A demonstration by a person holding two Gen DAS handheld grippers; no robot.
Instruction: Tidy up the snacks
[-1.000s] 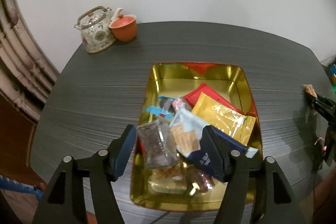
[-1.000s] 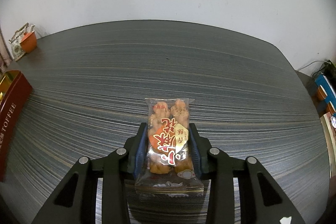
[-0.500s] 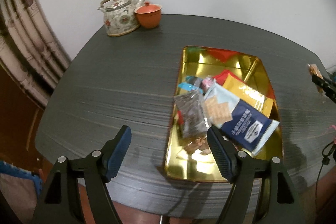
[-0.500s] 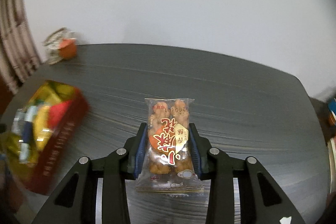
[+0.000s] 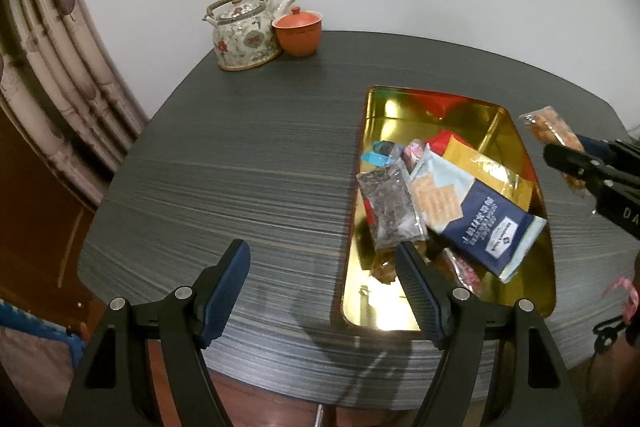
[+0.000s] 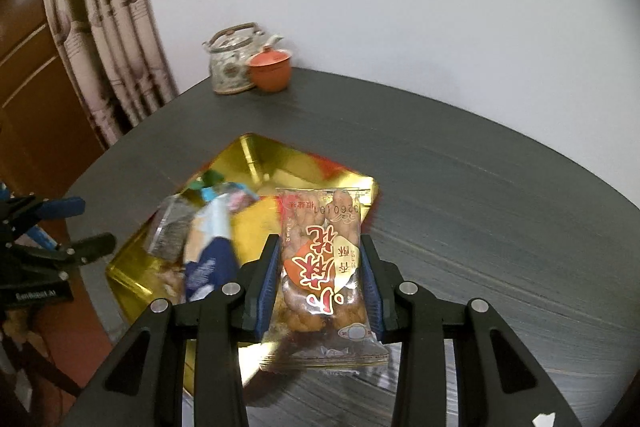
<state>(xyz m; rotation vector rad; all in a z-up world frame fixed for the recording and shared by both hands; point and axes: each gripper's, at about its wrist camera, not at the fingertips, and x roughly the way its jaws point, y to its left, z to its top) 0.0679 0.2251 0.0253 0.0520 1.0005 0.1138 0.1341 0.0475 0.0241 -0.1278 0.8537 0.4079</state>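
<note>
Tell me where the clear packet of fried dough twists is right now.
The clear packet of fried dough twists is clamped in the right gripper, held over the near right edge of the gold rectangular tin.

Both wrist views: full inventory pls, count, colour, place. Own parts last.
table: 1, dark grey wood grain, under everything
tin: 1, gold inside, red outside, right side of table
blue packet: 1, navy and pale blue, on top of the pile in the tin
dark packet: 1, clear with dark contents, left edge of the pile
gold packet: 1, gold, under the blue packet
red packet: 1, red, mostly buried
twist snack: 1, clear with red print, held over the tin's near side
teapot: 1, floral white, far corner of table
cup: 1, orange, lidded, beside the teapot
curtain: 1, pale patterned, left of table
left gripper: fingers open, empty
right gripper: fingers shut on the twist snack
</note>
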